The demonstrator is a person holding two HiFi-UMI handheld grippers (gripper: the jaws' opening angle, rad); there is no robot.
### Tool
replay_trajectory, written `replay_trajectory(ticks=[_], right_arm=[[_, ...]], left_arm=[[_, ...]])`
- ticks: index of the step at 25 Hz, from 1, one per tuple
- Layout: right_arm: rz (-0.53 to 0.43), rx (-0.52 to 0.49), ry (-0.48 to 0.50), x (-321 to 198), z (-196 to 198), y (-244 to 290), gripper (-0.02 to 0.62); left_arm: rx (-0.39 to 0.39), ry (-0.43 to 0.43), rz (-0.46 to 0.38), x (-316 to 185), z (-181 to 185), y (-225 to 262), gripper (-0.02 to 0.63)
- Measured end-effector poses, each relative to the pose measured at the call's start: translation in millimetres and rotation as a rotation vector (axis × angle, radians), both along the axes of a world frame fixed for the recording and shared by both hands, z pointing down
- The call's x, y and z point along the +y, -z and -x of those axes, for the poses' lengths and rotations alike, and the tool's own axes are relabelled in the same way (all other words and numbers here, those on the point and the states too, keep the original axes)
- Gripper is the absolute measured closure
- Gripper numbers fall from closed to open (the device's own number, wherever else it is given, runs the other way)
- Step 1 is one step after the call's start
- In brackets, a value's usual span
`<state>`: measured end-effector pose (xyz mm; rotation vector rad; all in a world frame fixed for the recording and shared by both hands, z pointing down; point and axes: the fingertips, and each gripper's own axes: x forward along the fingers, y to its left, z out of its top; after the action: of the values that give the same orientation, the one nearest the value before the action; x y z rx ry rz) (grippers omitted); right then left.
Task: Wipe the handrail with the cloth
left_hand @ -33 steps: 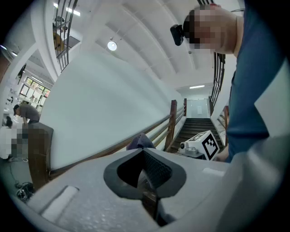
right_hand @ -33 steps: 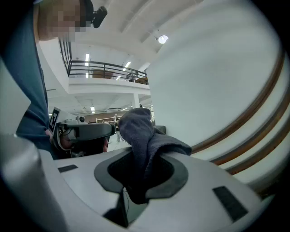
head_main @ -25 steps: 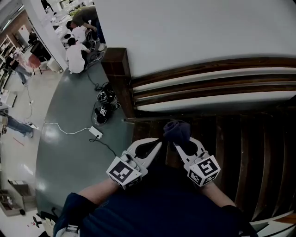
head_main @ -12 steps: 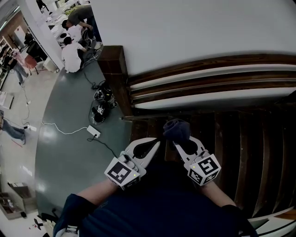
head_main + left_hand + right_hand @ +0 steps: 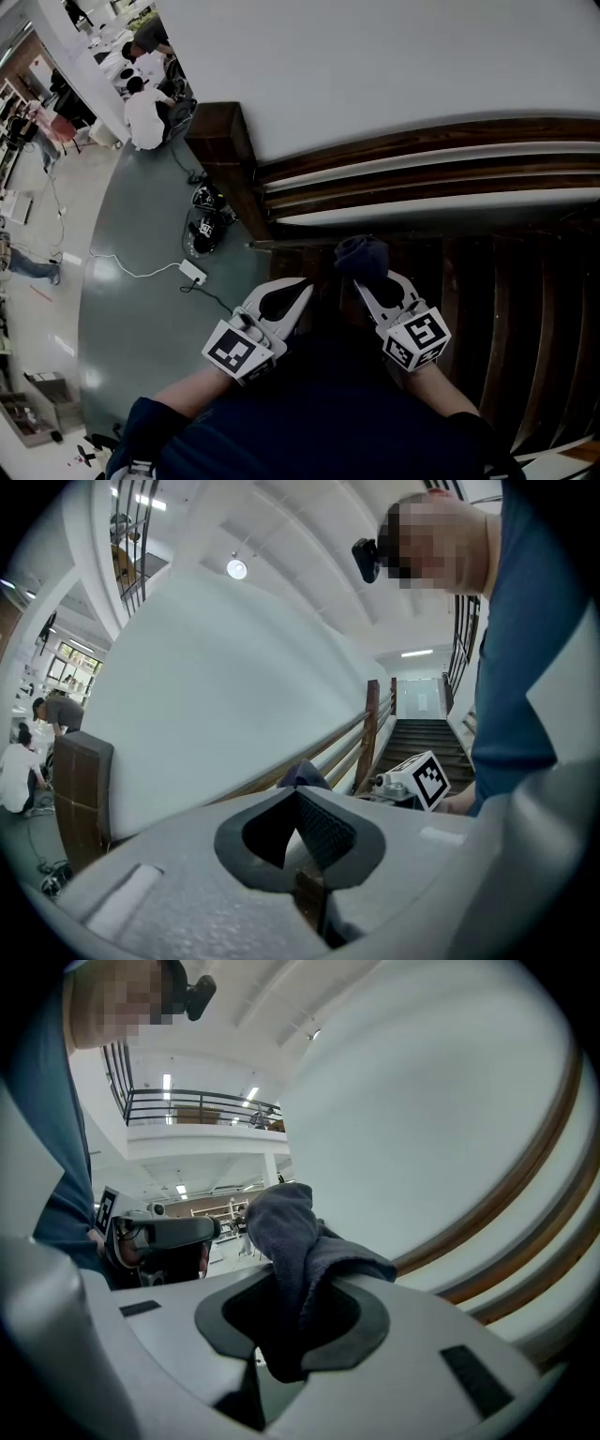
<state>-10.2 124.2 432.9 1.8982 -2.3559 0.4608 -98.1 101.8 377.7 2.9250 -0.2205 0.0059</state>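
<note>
A dark blue cloth (image 5: 361,257) is bunched between the jaws of my right gripper (image 5: 364,281), which is shut on it just below the lowest dark wooden handrail (image 5: 422,141). In the right gripper view the cloth (image 5: 281,1227) sticks up out of the right gripper (image 5: 289,1283), with the brown rails (image 5: 525,1180) curving past on the right. My left gripper (image 5: 302,287) hangs beside it, shut and empty. From the left gripper view, its shut jaws (image 5: 298,797) point at the cloth (image 5: 302,774) and the handrail (image 5: 342,738).
A dark wooden newel post (image 5: 220,141) ends the rail at the left. Dark wooden stairs (image 5: 506,309) run to the right. On the grey floor below lie a white power strip (image 5: 193,272), cables and dark equipment (image 5: 204,225). People (image 5: 148,108) crouch at the far upper left.
The left gripper has drifted slightly left and down. The right gripper keeps the cloth in nearly the same place near the rail. The view has shifted a little.
</note>
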Motion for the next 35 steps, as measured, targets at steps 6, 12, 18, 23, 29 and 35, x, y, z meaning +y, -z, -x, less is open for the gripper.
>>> replay_trajectory(ticks=[6,12,18,23,29,35], right_arm=[[-0.002,-0.002,0.036,-64.6,-58.9,-1.8,0.508],[-0.006,-0.012,0.065,-122.1,-125.5,8.0,0.508],[0.003,-0.014,0.056,-149.5,-172.2,4.5,0.508],[0.014,-0.021,0.017,-155.6,-188.7,2.7,0.508],[0.030,0.008,-0.047,-156.4,-212.6,-1.5,0.508],[0.058,0.069,-0.142,-134.4,-256.8,11.2,0.508]], left_arm=[[-0.017,0.031,-0.015,-61.9,-56.2,-2.5,0.603],[-0.028,0.055,0.001,-114.8,-127.2,3.5,0.603],[-0.048,0.046,0.014,-137.1,-171.7,-5.5,0.603],[-0.047,0.018,0.017,-148.7,-190.0,-7.0,0.603],[-0.035,-0.042,0.013,-156.3,-209.3,-9.8,0.603],[-0.018,-0.132,0.013,-138.7,-242.6,5.1,0.603]])
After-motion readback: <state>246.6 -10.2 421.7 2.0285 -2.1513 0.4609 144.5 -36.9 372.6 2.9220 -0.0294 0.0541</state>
